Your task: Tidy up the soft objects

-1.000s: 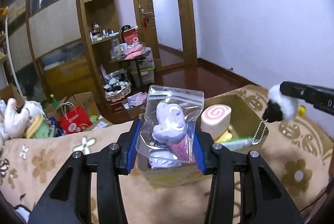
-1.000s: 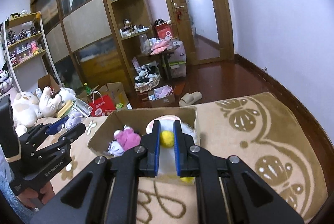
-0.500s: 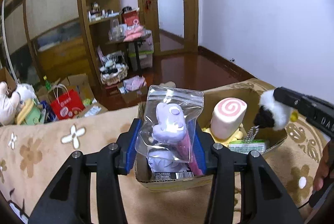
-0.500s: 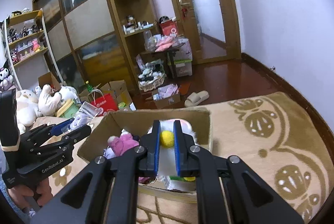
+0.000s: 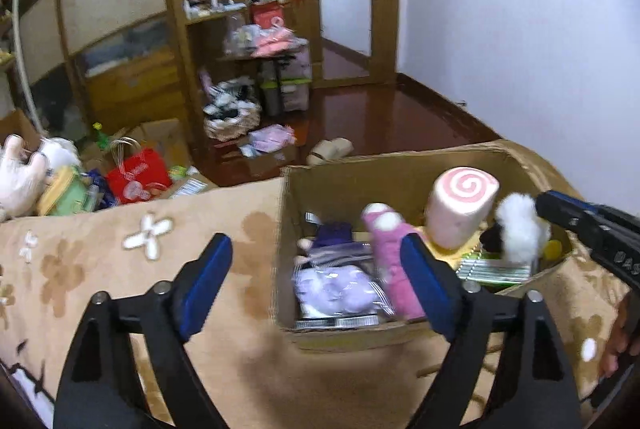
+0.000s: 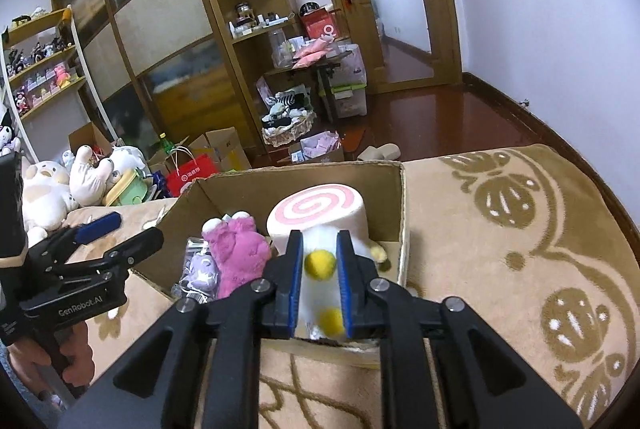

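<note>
Since a second ago, the bagged purple plush was released into the cardboard box by the left gripper, now wide open, while the white plush, clamped by the right gripper, could be dropped outside the near wall if released early.

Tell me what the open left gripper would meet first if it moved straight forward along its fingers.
Probably the near left wall of the brown cardboard box, which lies between the fingers of the left gripper. Depth is unclear; aimed higher, it would reach the clear bagged purple plush inside.

Pink-spiral white roll, magenta plush, tan floral blanket

left tongs open, bagged toy in box
</note>
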